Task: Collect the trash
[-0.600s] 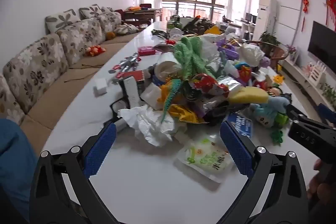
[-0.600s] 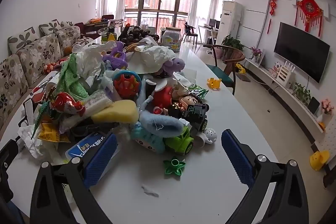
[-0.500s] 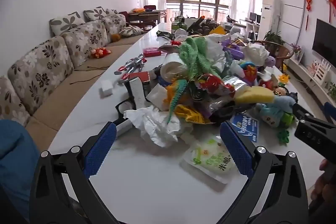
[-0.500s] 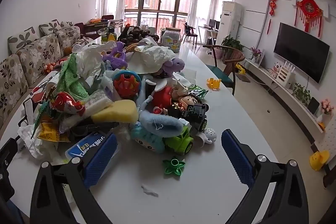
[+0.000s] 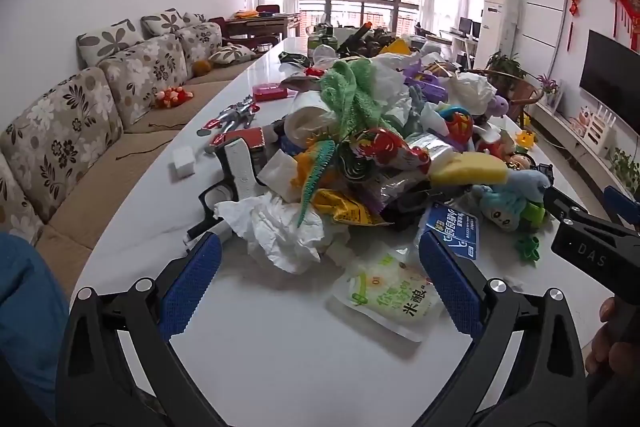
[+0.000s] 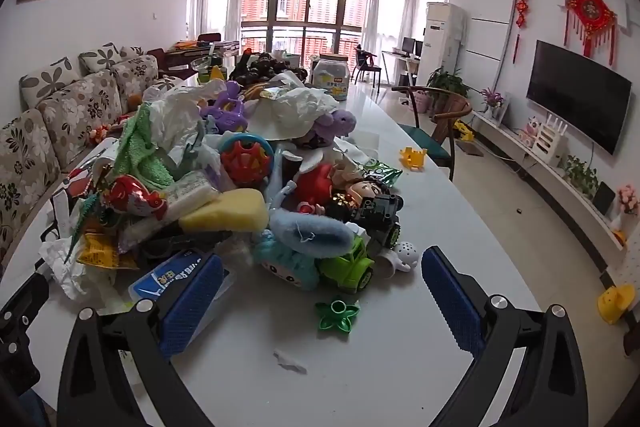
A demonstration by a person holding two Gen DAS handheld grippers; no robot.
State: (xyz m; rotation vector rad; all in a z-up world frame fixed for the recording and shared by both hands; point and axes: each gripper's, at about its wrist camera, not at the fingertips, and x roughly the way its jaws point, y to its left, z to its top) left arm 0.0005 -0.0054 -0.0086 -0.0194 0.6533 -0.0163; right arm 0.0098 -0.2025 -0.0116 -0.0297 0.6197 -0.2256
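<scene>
A pile of mixed toys and trash covers the long white table [image 5: 280, 359]. Nearest my open, empty left gripper [image 5: 320, 287] lie a crumpled white tissue [image 5: 276, 227] and a green-and-white food pouch [image 5: 384, 295], both just beyond the fingertips. A blue packet [image 5: 454, 227] and a yellow wrapper [image 5: 344, 209] lie behind them. My right gripper [image 6: 320, 303] is open and empty, above a small white paper scrap [image 6: 290, 361] and a green flower piece [image 6: 338, 315]. The blue packet shows by its left finger [image 6: 172, 275].
Toys fill the pile: a green truck [image 6: 350, 265], a blue plush [image 6: 288, 263], a yellow sponge [image 6: 224, 213], a green cloth [image 5: 352, 95]. A flowered sofa [image 5: 60, 135] runs along the left. A wooden chair [image 6: 436, 123] stands right of the table.
The left gripper has shifted slightly, so the pile sits a little lower and nearer in its view. The right gripper has barely moved. Both stay open.
</scene>
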